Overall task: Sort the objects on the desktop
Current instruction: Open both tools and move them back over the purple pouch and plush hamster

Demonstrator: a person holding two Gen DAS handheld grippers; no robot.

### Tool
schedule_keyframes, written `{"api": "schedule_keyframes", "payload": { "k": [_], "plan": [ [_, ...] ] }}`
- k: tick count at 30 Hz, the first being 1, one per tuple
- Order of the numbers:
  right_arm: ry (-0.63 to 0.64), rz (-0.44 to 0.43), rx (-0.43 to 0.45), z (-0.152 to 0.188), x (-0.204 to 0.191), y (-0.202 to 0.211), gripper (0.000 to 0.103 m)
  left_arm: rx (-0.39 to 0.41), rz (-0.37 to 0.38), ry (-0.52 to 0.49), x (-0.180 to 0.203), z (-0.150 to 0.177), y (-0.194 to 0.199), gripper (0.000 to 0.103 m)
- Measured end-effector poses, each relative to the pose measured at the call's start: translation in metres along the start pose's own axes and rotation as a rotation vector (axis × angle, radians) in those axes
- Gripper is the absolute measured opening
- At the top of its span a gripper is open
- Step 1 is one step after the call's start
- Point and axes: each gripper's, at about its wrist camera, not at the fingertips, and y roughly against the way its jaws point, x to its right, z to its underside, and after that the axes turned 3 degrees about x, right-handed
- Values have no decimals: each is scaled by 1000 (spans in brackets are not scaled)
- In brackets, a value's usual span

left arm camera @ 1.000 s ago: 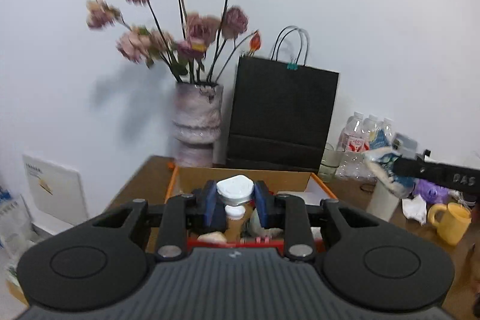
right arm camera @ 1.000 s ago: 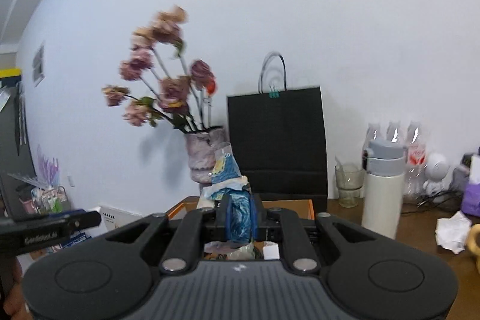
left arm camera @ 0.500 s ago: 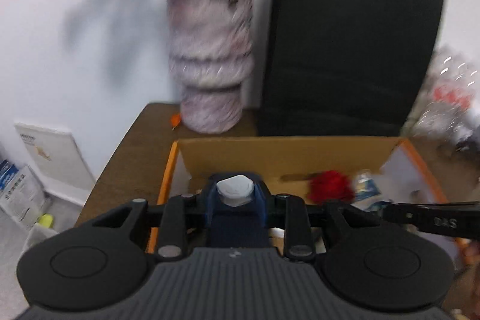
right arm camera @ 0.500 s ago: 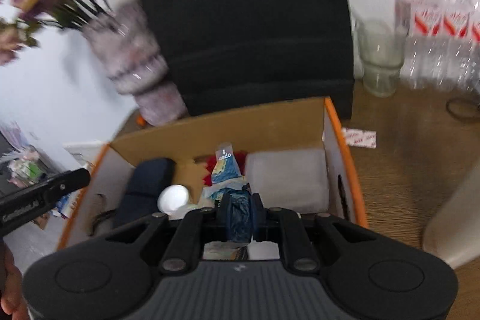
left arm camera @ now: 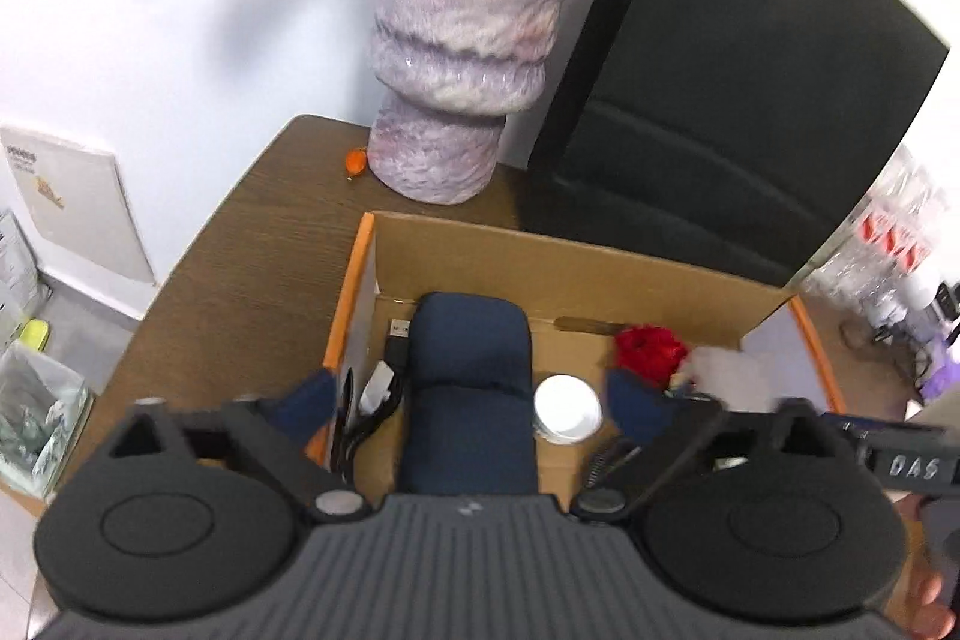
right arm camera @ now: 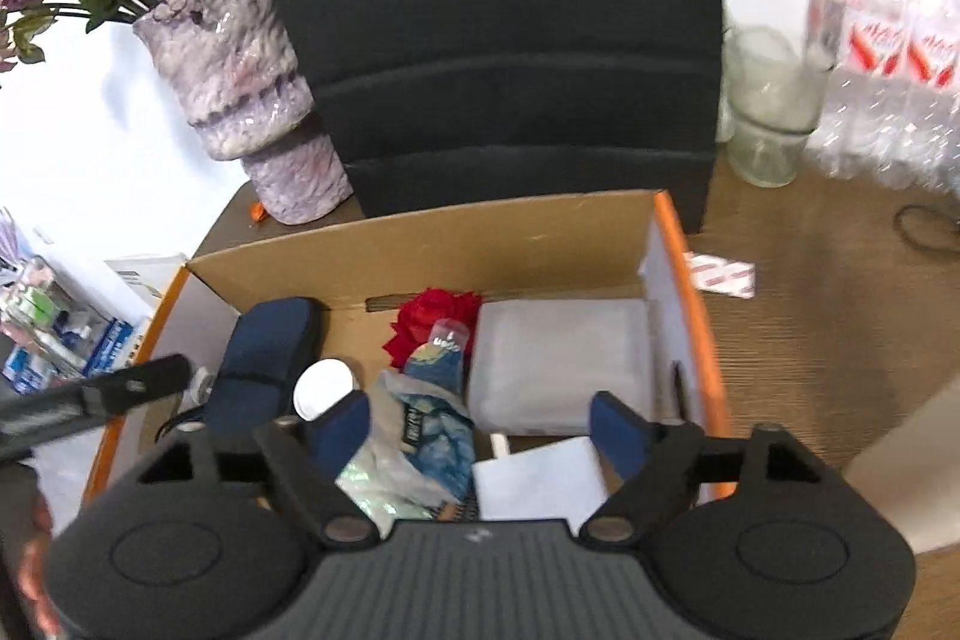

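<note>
Both tongs over the box point(left arm camera: 600, 268), opening up. White lid point(left arm camera: 567, 407) down inside between left tongs point(left arm camera: 474, 400), untouched. Blue wrapper point(right arm camera: 438, 400) lying loose between right tongs point(right arm camera: 480, 430).

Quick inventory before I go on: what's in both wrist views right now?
box: 1, cardboard with orange edges, on the desk
case: 1, navy, in the box, left part
round lid: 1, white, beside the case
red flower: 1, box rear
white pad: 1, box right
snack bag: 1, blue, box middle, lying free between the opening right jaws
cables: black, box left edge
vase: 1, mauve, behind the box
paper bag: 1, black, behind the box
glass: 1, clear, right
water bottles: pack, far right
left gripper: opening, over the case
right gripper: opening
</note>
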Motion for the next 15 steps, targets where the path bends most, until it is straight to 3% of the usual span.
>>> {"api": "schedule_keyframes", "payload": {
  "k": [4, 7, 10, 13, 15],
  "plan": [
    [25, 39, -29, 3, -2, 22, 89, -28, -30, -14, 10, -3, 24, 103],
    [79, 65, -58, 10, -10, 41, 89, -55, -95, -3, 14, 5, 38, 103],
    [116, 55, -42, 20, -20, 66, 91, -126, -149, 2, 17, 18, 46, 103],
    [147, 61, -37, 30, -30, 83, 92, -161, -166, -56, 25, 36, 56, 103],
    [173, 88, -21, 38, -34, 93, 92, -142, -187, -93, 30, 49, 67, 103]
  ]
}}
